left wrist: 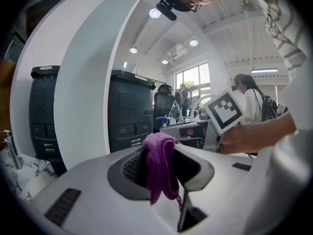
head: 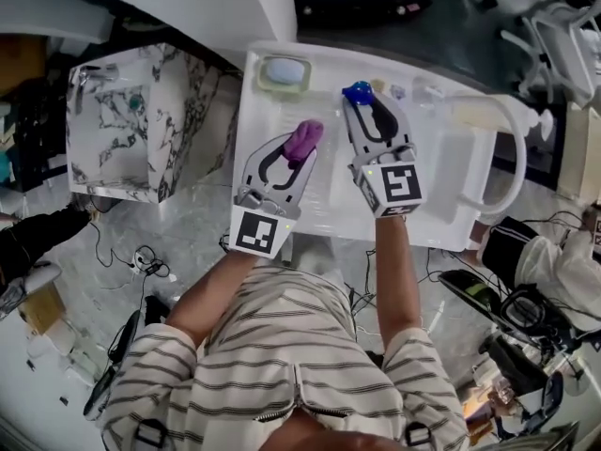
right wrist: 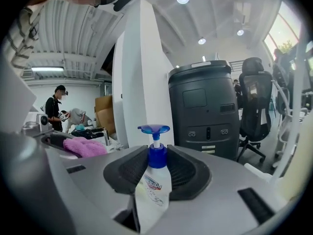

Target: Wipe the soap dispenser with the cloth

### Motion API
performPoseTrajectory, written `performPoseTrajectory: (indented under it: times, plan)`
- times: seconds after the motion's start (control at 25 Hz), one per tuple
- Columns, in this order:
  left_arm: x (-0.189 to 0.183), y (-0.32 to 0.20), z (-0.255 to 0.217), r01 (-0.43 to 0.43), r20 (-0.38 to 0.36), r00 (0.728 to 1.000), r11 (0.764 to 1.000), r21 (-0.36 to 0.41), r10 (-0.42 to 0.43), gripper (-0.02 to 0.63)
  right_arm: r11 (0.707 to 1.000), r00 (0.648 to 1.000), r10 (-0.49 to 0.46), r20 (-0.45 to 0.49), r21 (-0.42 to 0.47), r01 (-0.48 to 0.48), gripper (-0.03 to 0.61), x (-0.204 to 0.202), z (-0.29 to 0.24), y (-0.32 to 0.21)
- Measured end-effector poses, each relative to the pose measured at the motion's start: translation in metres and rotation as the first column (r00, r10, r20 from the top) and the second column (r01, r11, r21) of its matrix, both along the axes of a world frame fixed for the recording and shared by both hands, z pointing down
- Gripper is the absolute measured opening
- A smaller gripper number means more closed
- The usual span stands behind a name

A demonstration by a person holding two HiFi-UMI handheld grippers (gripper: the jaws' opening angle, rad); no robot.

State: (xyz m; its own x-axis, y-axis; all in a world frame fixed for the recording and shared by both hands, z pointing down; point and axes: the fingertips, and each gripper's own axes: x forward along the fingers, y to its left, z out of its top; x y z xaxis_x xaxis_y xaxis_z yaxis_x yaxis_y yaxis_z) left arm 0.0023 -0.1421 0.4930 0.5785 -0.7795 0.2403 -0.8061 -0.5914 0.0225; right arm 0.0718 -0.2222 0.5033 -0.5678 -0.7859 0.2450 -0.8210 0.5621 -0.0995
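Note:
My right gripper (head: 368, 113) is shut on a clear soap dispenser (right wrist: 153, 189) with a blue pump top (head: 358, 92), held upright between the jaws in the right gripper view. My left gripper (head: 295, 154) is shut on a purple cloth (head: 304, 139), which hangs bunched over the jaws (left wrist: 160, 165) in the left gripper view. The two grippers sit side by side above the white sink counter (head: 451, 209), apart from each other. The cloth (right wrist: 84, 147) shows to the left in the right gripper view.
A pale soap dish (head: 284, 73) sits at the counter's back left. A white curved handle (head: 512, 158) stands on the right. A marbled cabinet (head: 141, 125) is to the left of the counter. Cables lie on the floor.

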Motion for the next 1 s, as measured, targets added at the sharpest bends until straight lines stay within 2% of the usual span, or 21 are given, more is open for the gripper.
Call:
performPoseTrajectory:
  times: [0.36,0.72,1.0]
  plan:
    - [0.0,0.027,-0.035,-0.043,-0.019,0.999,0.998,0.043,0.044,0.124,0.999,0.998,0.038,0.047,0.009,-0.039,0.129,-0.003,-0.062,0.043]
    - [-0.005,0.053,-0.078,-0.055,-0.02,0.998,0.997,0.056,0.056,0.124,0.999,0.998,0.046,0.049,0.006,-0.046,0.129,-0.014,-0.104,0.089]
    - [-0.01,0.066,-0.091,-0.065,-0.036,0.997,0.994,0.083,0.068,0.124,0.999,0.999,0.034,0.04,0.008,-0.034,0.129,-0.028,-0.127,0.107]
